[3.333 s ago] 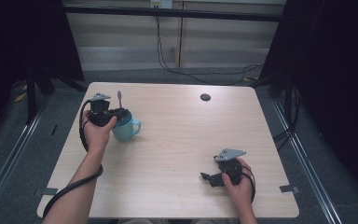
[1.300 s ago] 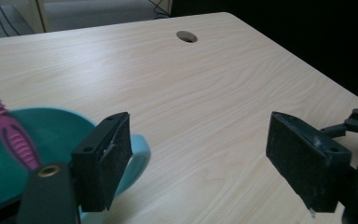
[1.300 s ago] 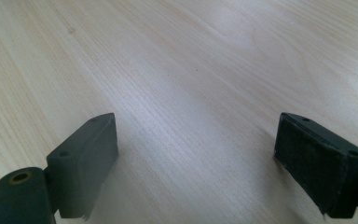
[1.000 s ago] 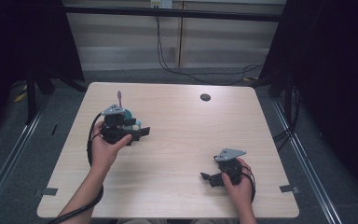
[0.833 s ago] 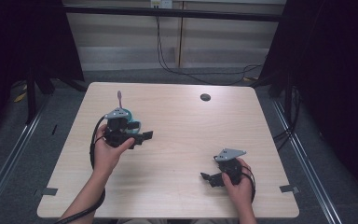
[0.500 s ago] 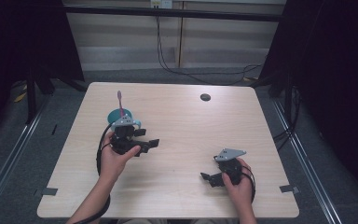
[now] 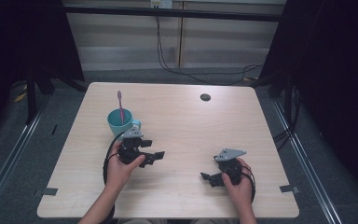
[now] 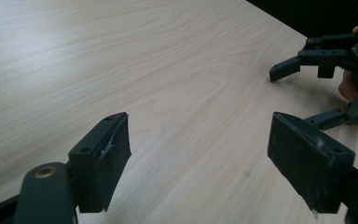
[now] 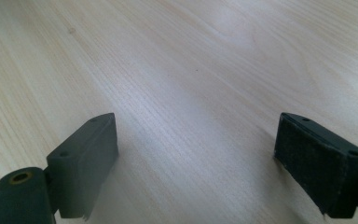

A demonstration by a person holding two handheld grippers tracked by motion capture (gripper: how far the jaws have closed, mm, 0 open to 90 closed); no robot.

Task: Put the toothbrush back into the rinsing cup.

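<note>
A teal mug (image 7: 119,121) stands upright on the left half of the wooden table (image 7: 182,121), with a pink toothbrush (image 7: 120,106) standing in it. My left gripper (image 7: 154,156) is in front of the mug and to its right, apart from it, pointing right across the table. Its jaws are open, and the left gripper view (image 8: 198,154) has only bare wood between them. My right gripper (image 7: 206,178) rests near the front right of the table, pointing left. It is open too, with nothing between its jaws (image 9: 196,158). It appears in the left gripper view as a dark frame (image 8: 335,60).
A small dark round disc (image 7: 205,97) lies near the table's far edge, right of centre. Black cables hang behind the table. Dark curtains and floor rails flank both sides. Bare wood lies between the two grippers.
My left gripper has come away from the mug, moving toward the front and right and lower over the table. The mug and toothbrush now stand uncovered. The right gripper has stayed put.
</note>
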